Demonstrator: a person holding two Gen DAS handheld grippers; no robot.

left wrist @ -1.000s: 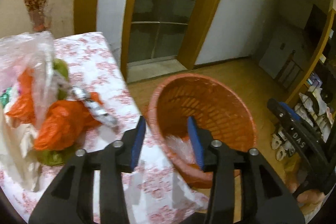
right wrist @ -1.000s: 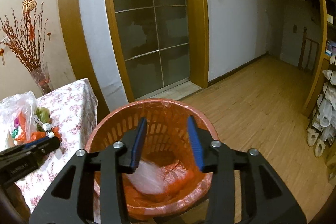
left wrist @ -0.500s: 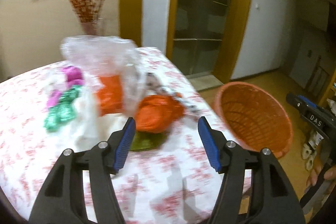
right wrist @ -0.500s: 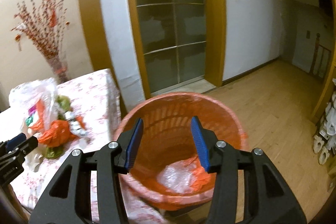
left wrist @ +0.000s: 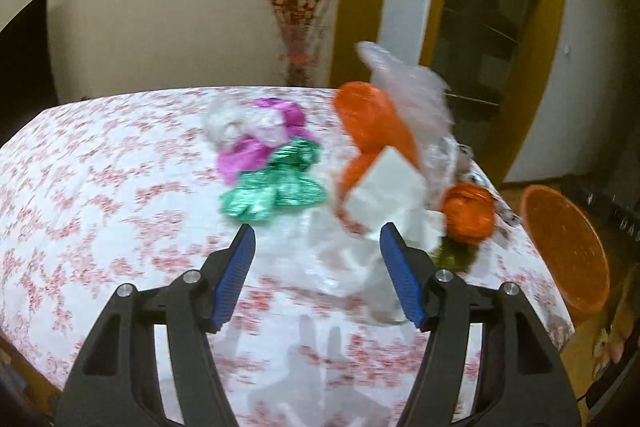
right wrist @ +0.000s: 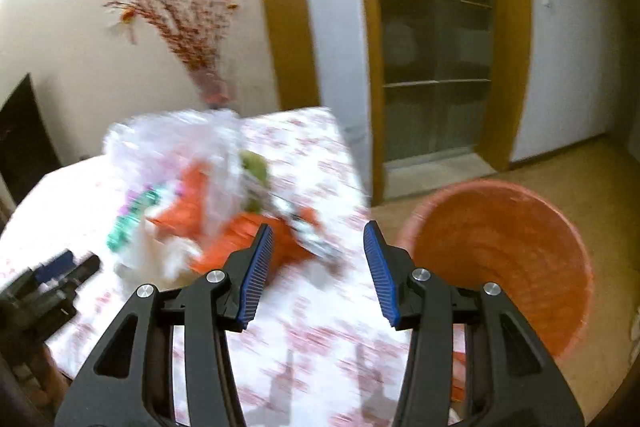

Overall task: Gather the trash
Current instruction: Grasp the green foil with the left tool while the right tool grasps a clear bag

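A heap of trash lies on the floral tablecloth (left wrist: 100,187): green foil (left wrist: 272,191), purple foil (left wrist: 256,147), orange plastic bags (left wrist: 372,123), a clear plastic bag (left wrist: 412,87) and white paper (left wrist: 384,195). My left gripper (left wrist: 318,247) hovers in front of the white paper; its jaws are opening and nothing is between them. My right gripper (right wrist: 318,255) is open over the table edge, near the orange bags (right wrist: 248,239), holding nothing. The orange basket (right wrist: 500,251) stands on the floor to the right; in the left wrist view the basket (left wrist: 564,243) shows at the right edge.
A vase of red-blossom branches (left wrist: 296,7) stands at the table's back edge. A glass-panelled door with a yellow-brown frame (right wrist: 436,67) is behind the basket. Wooden floor (right wrist: 580,163) stretches to the right. The left gripper (right wrist: 52,283) shows at the lower left of the right wrist view.
Both views swung left from the basket toward the table and the trash heap. The left jaws widened. The basket slid to the right side of both views.
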